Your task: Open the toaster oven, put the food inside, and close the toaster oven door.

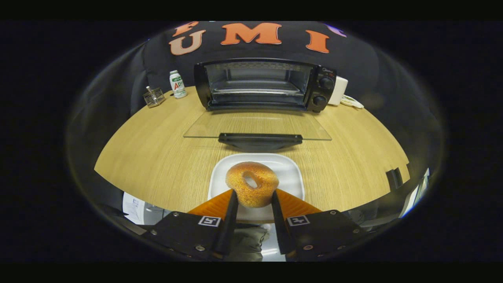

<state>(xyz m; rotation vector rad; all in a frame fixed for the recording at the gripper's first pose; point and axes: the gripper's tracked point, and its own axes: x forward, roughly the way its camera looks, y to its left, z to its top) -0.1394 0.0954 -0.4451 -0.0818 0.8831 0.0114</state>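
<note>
between the jaws (pixel 254 196) sits the gripped bagel (pixel 252 189).

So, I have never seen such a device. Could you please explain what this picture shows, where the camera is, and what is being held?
The camera rides on a hand-held gripper and looks forward along its two fingers. Both fingers press on a bagel, held above a white plate on a wooden table. Beyond the plate stands a toaster oven with its glass door folded down open. To its left stand a small bottle and a wire basket; a white box sits on its right.
</note>
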